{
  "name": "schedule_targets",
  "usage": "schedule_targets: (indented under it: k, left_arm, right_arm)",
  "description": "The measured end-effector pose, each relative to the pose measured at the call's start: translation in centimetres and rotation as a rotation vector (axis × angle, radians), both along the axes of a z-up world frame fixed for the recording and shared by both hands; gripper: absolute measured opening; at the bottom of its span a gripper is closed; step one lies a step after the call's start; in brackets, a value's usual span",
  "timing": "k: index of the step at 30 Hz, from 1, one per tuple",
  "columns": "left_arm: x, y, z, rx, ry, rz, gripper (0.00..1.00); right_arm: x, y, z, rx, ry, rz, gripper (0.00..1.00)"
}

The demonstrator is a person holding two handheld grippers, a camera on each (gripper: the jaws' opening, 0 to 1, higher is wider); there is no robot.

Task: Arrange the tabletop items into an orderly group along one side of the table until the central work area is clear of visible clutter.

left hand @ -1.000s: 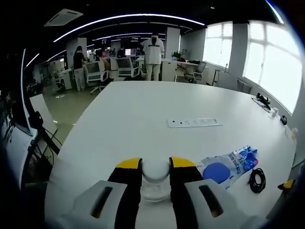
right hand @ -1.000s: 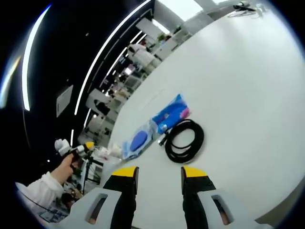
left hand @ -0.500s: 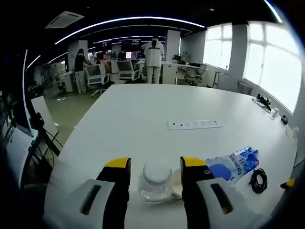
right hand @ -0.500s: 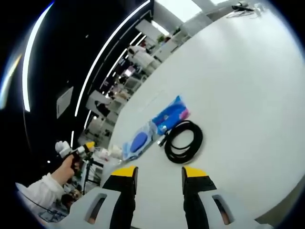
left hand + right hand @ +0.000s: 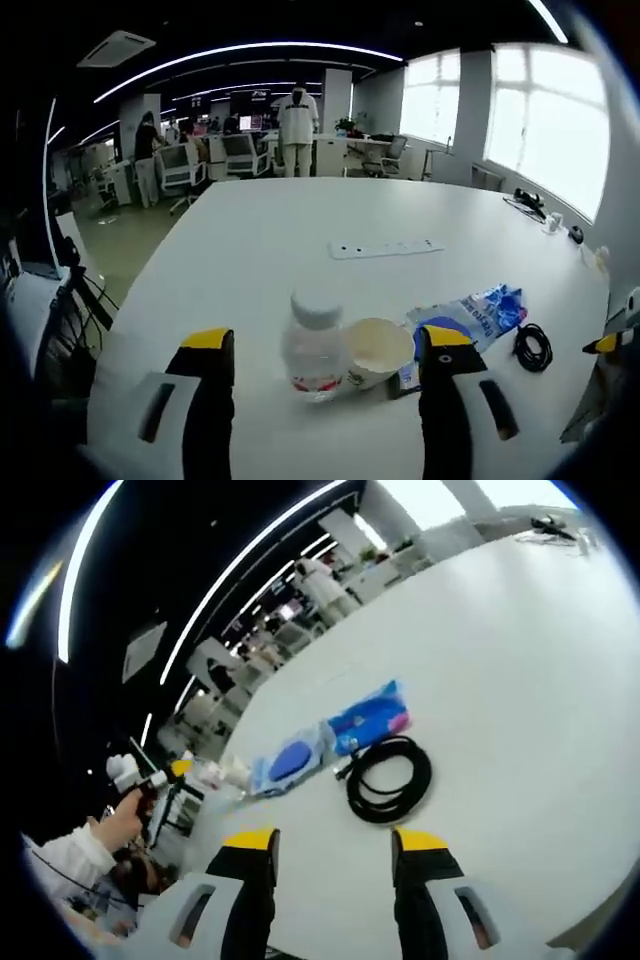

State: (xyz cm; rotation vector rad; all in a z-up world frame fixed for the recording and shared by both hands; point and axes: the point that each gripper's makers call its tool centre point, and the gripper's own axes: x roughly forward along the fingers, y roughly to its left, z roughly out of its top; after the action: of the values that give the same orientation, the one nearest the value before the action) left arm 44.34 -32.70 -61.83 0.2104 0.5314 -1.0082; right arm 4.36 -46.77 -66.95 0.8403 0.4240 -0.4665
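Observation:
A clear plastic bottle [image 5: 313, 347] with a white cap stands on the white table [image 5: 280, 230], free between the jaws of my open left gripper [image 5: 328, 338]. A paper cup [image 5: 378, 352] touches its right side. Beyond the cup lie a blue packet [image 5: 468, 318] and a coiled black cable [image 5: 532, 347]. In the right gripper view, my open right gripper [image 5: 335, 838] hovers just short of the cable [image 5: 390, 780], holding nothing. The blue packet [image 5: 330, 742] lies past the cable, and the left gripper [image 5: 150, 780] sits in a hand at far left.
A white power strip [image 5: 385, 248] lies flat mid-table. Small dark items [image 5: 530, 203] sit at the far right edge by the windows. Office desks, chairs and standing people [image 5: 297, 118] are beyond the table's far end. The table's edge [image 5: 120, 330] drops off at my left.
My left gripper has opened off the bottle and drawn back, leaving it standing beside the cup. The right gripper view has shifted slightly; its jaws stay open.

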Motion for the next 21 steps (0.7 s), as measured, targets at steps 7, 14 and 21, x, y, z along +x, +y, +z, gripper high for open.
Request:
schedule_targets:
  k: [7,14,21]
  left_arm:
    - [-3.4,2.9,-2.8,0.012,0.083,-0.067,0.86]
    - [-7.6,5.3,-4.5,0.036,0.108,-0.178,0.92]
    - [-10.9,7.3,-5.9,0.121,0.083,-0.293,1.00]
  right_arm:
    - [-0.1,0.2,-0.2,-0.037,0.042,0.066,0.56]
    - [-0.4,0.5,-0.6,-0.020,0.056,0.106,0.64]
    - [-1.2,0.5,-1.5,-0.017,0.107,0.141,0.71]
